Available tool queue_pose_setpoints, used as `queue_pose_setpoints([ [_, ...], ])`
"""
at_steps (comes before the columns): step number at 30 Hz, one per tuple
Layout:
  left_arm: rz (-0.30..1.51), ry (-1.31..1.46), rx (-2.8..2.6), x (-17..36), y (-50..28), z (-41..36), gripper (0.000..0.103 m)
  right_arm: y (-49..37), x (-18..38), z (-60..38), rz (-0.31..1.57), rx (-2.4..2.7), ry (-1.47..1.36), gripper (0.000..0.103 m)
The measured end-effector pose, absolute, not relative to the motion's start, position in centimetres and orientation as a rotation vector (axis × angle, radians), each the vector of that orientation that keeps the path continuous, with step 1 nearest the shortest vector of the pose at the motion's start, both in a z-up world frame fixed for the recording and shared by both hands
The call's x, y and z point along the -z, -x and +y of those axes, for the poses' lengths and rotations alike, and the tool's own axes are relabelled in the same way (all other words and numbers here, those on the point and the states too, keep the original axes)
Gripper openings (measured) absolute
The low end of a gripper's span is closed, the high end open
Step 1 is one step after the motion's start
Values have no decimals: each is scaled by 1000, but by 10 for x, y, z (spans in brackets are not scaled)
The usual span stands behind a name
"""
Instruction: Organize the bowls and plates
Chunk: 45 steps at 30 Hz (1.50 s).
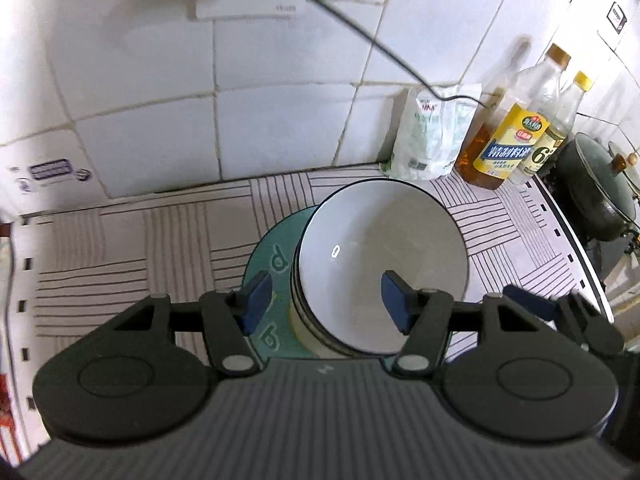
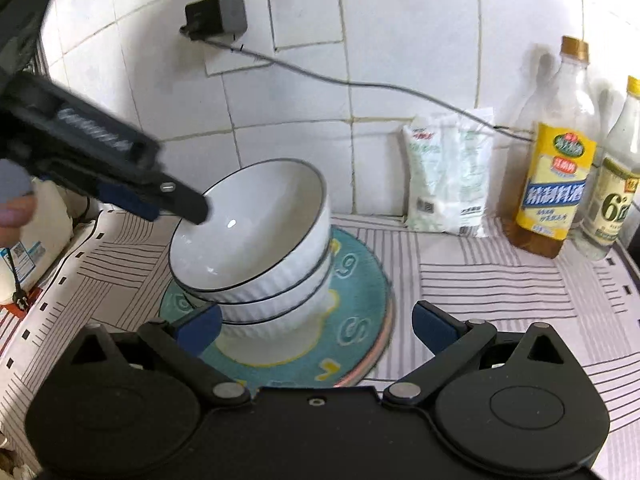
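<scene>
Three white ribbed bowls with dark rims are nested into a stack [image 2: 256, 264] on a teal plate with yellow numerals [image 2: 360, 320]; a pink plate rim shows beneath it. From above, the top bowl [image 1: 384, 264] leans a little. My left gripper [image 1: 326, 300] hangs open over the stack's left rim, one pad above the teal plate [image 1: 272, 248] and the other above the bowl's inside, with nothing gripped. It also reaches in from the upper left as the left gripper [image 2: 180, 204]. My right gripper [image 2: 316, 324] stands wide open just in front of the stack, empty.
A striped mat [image 2: 500, 288] covers the counter. Against the tiled wall stand a white bag [image 2: 448, 176] and several bottles [image 2: 556, 176]. A dark lidded pot [image 1: 600, 192] sits at the far right. A black plug [image 2: 216, 16] and its cable [image 2: 360, 80] run along the wall.
</scene>
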<state>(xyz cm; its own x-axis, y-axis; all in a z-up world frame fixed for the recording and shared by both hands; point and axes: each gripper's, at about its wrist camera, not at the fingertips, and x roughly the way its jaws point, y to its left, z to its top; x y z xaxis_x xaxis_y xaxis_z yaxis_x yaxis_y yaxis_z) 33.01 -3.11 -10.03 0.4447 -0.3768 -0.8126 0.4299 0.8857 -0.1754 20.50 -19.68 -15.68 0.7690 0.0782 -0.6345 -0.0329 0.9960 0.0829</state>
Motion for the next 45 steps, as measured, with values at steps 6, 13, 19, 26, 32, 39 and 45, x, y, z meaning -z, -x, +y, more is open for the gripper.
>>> queue_pose_setpoints([
  [6, 940, -27, 426, 73, -290, -25, 61, -192, 134, -227, 685, -23, -59, 103],
  [13, 918, -8, 341, 50, -244, -28, 64, -176, 110, -239, 749, -28, -17, 102],
  [19, 910, 3, 297, 26, -208, -23, 67, -160, 75, -237, 773, 44, 35, 103],
  [26, 901, -8, 255, 0, -170, -16, 81, -133, 37, -236, 778, 51, 54, 103],
  [32, 905, -17, 210, -10, -148, -15, 98, -110, 16, -248, 777, 55, -48, 103],
  [39, 916, -47, 141, -9, -131, -8, 99, -85, -2, -250, 778, 98, 1, 103],
  [45, 920, -56, 120, -7, -117, -1, 99, -63, -9, -251, 781, 118, -8, 103],
])
